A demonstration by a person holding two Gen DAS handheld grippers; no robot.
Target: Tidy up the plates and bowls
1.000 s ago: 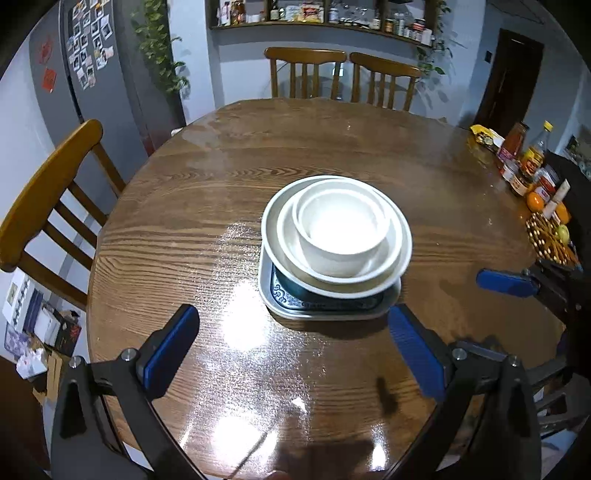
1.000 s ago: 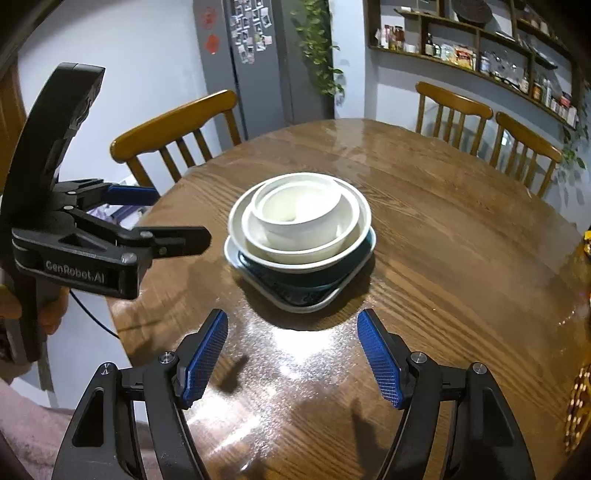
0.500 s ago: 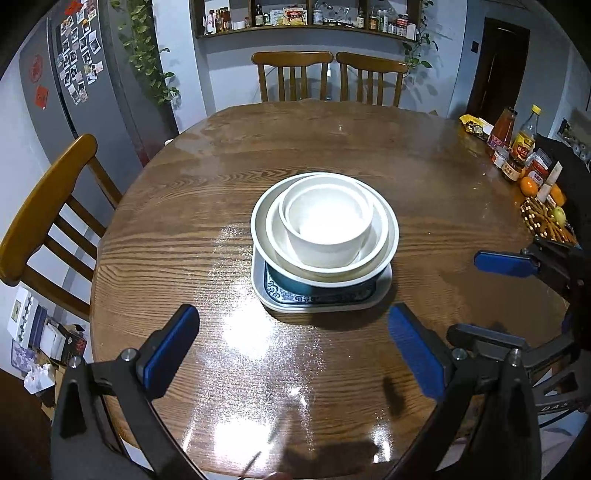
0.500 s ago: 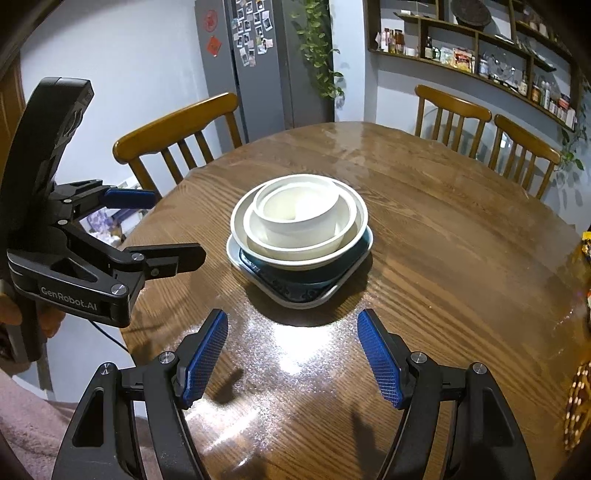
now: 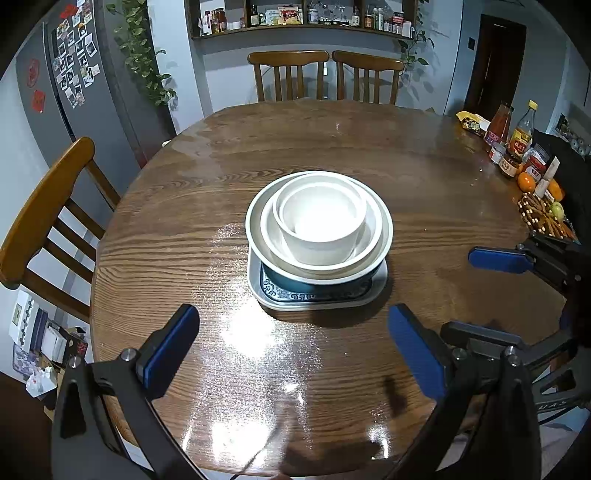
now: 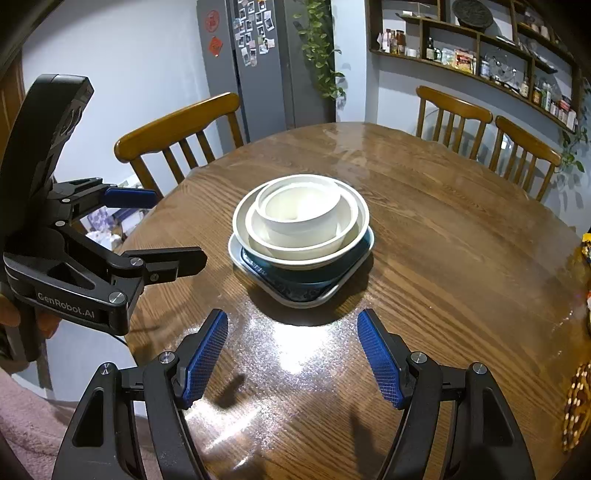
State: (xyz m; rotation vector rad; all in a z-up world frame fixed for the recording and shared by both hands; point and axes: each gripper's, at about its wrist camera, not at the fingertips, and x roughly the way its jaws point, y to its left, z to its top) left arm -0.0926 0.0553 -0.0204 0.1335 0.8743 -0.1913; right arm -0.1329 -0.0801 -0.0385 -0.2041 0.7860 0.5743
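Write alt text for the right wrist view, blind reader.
A nested stack of white bowls on a teal bowl and a square patterned plate sits mid-way across a round wooden table. The right gripper hangs open in front of the stack, touching nothing. The left gripper, also open, enters from the left.

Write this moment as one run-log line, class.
left gripper: open, empty | right gripper: open, empty | bowls: nested on square plate

A home dining room: a round wooden desk ringed by wooden chairs, a fridge covered in photos, wall shelves of jars, a trailing plant, and sauce bottles.
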